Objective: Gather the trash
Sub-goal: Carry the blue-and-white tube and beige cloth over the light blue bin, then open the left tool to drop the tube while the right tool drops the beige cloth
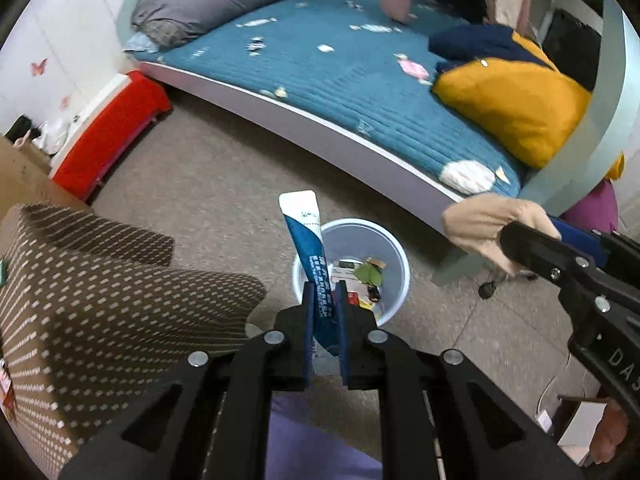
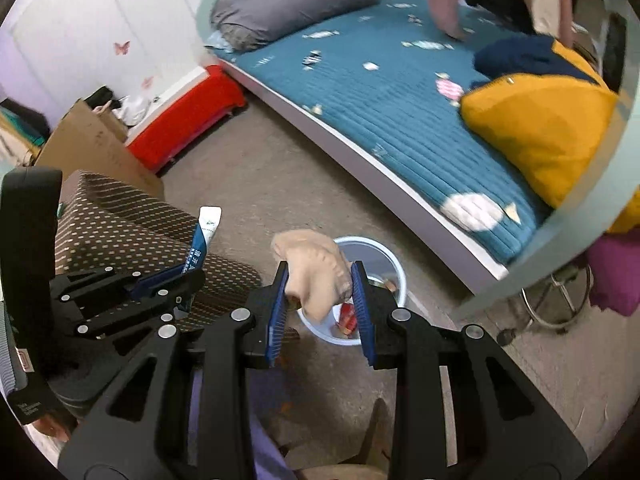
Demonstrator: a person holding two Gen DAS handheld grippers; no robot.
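A blue-and-white sachet is clamped in the left gripper above the bin; its print is blurred. The beige wad clamped in the right gripper over the bin's rim is fully seen only in the right view. "DAS" is read in the left view.

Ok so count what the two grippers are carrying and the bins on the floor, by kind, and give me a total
Blue and white tube, in the left gripper: 1
Beige crumpled wad, in the right gripper: 1
White trash bin on the floor: 1
Total: 3
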